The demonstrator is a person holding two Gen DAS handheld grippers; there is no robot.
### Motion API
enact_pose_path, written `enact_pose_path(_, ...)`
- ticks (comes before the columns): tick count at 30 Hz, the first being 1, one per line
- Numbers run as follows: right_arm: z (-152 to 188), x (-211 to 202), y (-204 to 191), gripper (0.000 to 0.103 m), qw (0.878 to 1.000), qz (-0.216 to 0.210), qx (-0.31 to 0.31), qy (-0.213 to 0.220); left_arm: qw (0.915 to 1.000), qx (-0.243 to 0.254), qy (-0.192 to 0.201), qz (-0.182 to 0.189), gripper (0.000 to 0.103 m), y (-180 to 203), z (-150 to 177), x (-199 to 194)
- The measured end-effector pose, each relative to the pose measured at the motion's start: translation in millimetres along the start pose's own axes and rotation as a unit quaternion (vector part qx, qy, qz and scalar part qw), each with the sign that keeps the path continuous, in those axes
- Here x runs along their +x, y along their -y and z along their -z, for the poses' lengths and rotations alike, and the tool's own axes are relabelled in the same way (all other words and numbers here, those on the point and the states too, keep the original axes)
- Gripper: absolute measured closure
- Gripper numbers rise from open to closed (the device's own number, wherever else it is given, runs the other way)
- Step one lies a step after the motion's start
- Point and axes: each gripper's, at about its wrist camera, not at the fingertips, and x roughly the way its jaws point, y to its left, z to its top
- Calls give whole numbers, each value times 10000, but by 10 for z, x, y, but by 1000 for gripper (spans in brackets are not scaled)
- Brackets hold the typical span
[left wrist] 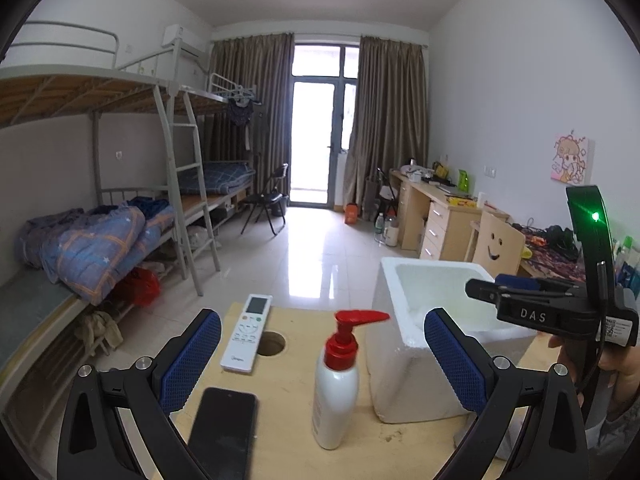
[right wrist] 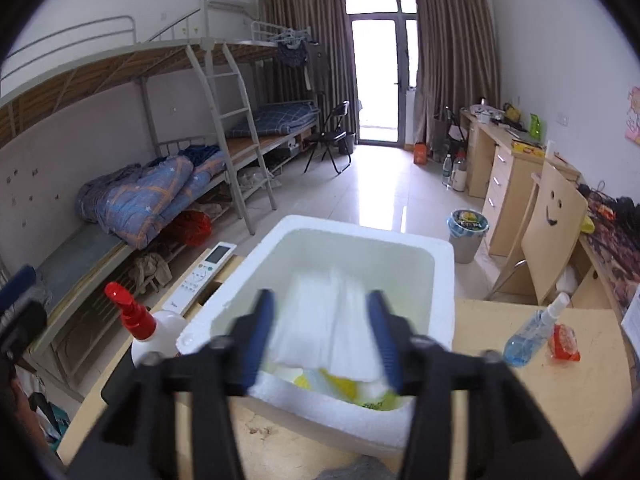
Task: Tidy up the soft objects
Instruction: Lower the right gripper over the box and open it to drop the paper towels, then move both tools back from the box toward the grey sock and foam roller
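Phone (left wrist: pixel 222 428) overhangs the near desk (left wrist: pixel 292 420) edge, beside the left tool's (left wrist: pixel 322 354) left pad. Remote (left wrist: pixel 247 332) lies toward the far edge, next to a round hole (left wrist: pixel 271 343). Left tool jaws wide, nothing held, pump bottle (left wrist: pixel 336 380) standing between them. Foam box (right wrist: pixel 320 408) sits just right of the bottle, rim close to it. Right tool (right wrist: pixel 322 340) over the box, jaws partly spread; white soft pack (right wrist: pixel 324 320) blurred between the pads, contact unclear, inside the box above yellow items (right wrist: pixel 344 388). Right of the box: bare desk, then spray bottle (right wrist: pixel 532 330) and red packet (right wrist: pixel 564 344) near the right edge.
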Motion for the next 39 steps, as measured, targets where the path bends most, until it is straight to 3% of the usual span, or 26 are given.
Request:
enact_pose_path(8,49,-180,-108,42,9997,67,-227,67,9999,-6,-43,105,1,37,41,-70)
enact_pose_path(12,110,-325,-117,31,9995,123,-256,168,9999,53,-61,149,1,138,102,-149)
enact_pose_path(28,572,-792,-43,29,9994,132,-100,310,9995,90,-120,289,1,363,329,-478)
enact_pose_path(35,766,-1085,15,2,9981,80,66,599,9989,154,-215,394,1,456,434,-537)
enact_pose_path(39,897,-1199,-32,0,9973,301,-26,673,9985,193,-187,484,1,515,462,-608)
